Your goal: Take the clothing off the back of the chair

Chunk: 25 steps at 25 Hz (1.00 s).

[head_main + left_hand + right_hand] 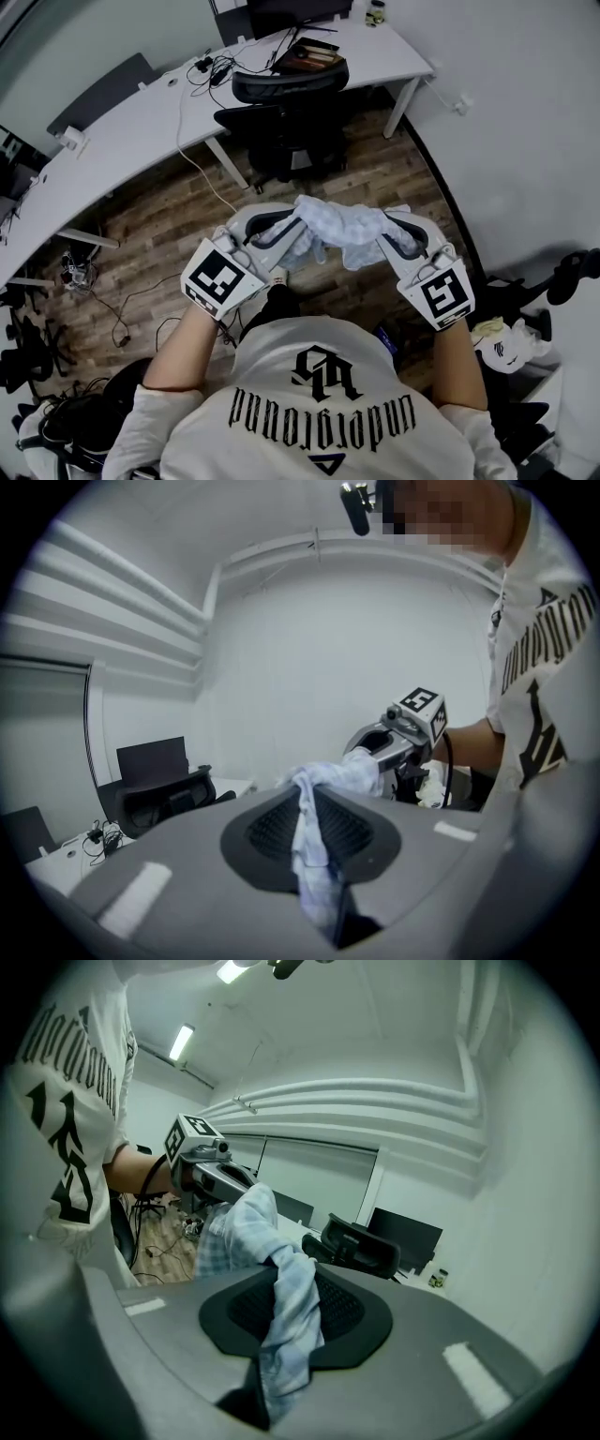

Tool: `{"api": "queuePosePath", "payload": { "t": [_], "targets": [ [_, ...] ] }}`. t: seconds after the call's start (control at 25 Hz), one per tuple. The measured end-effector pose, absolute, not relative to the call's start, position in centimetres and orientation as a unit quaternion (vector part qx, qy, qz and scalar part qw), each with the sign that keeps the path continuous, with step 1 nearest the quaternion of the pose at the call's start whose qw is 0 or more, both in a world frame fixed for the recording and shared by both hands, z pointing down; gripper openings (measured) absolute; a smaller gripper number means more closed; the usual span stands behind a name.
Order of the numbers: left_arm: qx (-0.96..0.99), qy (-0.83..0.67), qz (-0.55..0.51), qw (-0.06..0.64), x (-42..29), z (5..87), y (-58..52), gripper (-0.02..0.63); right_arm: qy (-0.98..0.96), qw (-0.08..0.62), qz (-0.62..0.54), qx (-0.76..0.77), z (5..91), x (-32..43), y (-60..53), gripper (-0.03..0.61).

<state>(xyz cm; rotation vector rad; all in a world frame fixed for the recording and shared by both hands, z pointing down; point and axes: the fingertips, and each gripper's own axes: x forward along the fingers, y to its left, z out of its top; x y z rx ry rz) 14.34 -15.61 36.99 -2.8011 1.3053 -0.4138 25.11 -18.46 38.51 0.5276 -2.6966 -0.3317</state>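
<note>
A light blue checked garment [342, 230] hangs stretched between my two grippers, in front of the person's chest and above the wooden floor. My left gripper [292, 231] is shut on its left end and my right gripper [386, 234] on its right end. In the left gripper view the cloth [314, 855] runs over the black pad and across to the right gripper [389, 742]. In the right gripper view the cloth [286, 1307] leads over to the left gripper [214, 1174]. The black office chair [286, 103] stands at the desk ahead, apart from the garment, with its back bare.
A white L-shaped desk [141, 122] runs along the far side, with books [309, 56] and cables on it. Cables trail over the wooden floor [141, 272] at the left. A white wall [525, 141] closes the right side, with a white bag [506, 342] near it.
</note>
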Motion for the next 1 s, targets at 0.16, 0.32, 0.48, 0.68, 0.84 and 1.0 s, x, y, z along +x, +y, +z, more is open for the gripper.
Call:
{"api": "queuePosePath", "payload": {
  "t": [0.16,0.32,0.48,0.68,0.84,1.0],
  "targets": [
    [-0.895,0.426,-0.13,-0.017,15.1,37.0,-13.7,0.084,-0.958,0.196,-0.104,0.183,38.9,25.6,-16.5,0.078],
    [-0.896,0.425,-0.127,-0.014,14.6,37.1,-12.2,0.084,-0.958,0.193,-0.094,0.192,39.3,25.2,-14.8,0.08],
    [-0.9,0.419,-0.122,-0.009,13.5,37.3,-10.2,0.084,-0.956,0.191,-0.092,0.205,39.5,24.1,-12.8,0.08],
    [-0.903,0.412,-0.116,-0.015,10.9,37.5,-7.0,0.084,-0.952,0.185,-0.086,0.228,39.4,22.0,-9.7,0.08],
    [-0.908,0.403,-0.116,-0.007,7.8,37.8,-4.3,0.084,-0.949,0.19,-0.082,0.238,39.7,18.9,-6.7,0.08],
    [-0.911,0.395,-0.118,-0.011,5.0,38.0,-1.0,0.084,-0.948,0.187,-0.079,0.243,40.1,15.8,-3.3,0.08]
  ]
}}
